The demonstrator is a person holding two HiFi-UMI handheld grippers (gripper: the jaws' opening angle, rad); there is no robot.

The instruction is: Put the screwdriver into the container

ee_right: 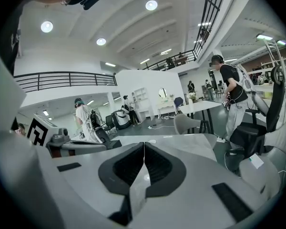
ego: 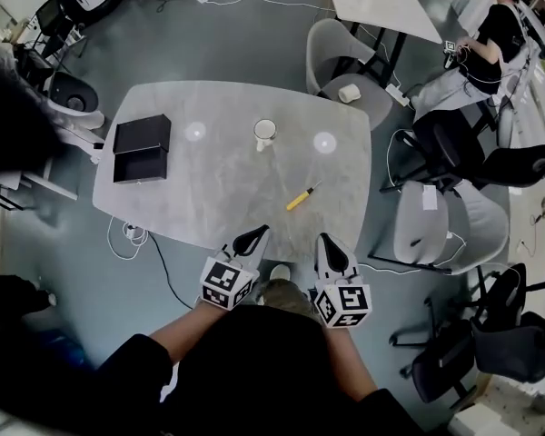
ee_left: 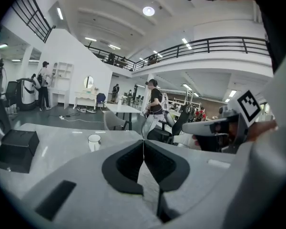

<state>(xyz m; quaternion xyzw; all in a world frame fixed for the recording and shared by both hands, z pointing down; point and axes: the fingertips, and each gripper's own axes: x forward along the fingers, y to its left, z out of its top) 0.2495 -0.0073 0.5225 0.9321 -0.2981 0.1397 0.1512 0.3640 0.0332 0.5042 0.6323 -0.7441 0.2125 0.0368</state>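
A yellow-handled screwdriver (ego: 301,197) lies on the grey marble table (ego: 218,198), right of centre. A white cup (ego: 264,133) stands upright at the table's far middle; the left gripper view shows the same cup (ee_left: 94,142). My left gripper (ego: 257,235) hovers at the table's near edge, jaws shut and empty. Beside it, my right gripper (ego: 328,244) is also shut with nothing in it, just short of the screwdriver. Both sets of pads meet tip to tip in the gripper views, left gripper (ee_left: 143,144) and right gripper (ee_right: 144,147).
A black open box (ego: 142,147) sits at the table's left end. Grey chairs (ego: 341,62) stand beyond the table and more chairs (ego: 436,221) to its right. A person (ego: 490,44) sits at the back right. Cables lie on the floor.
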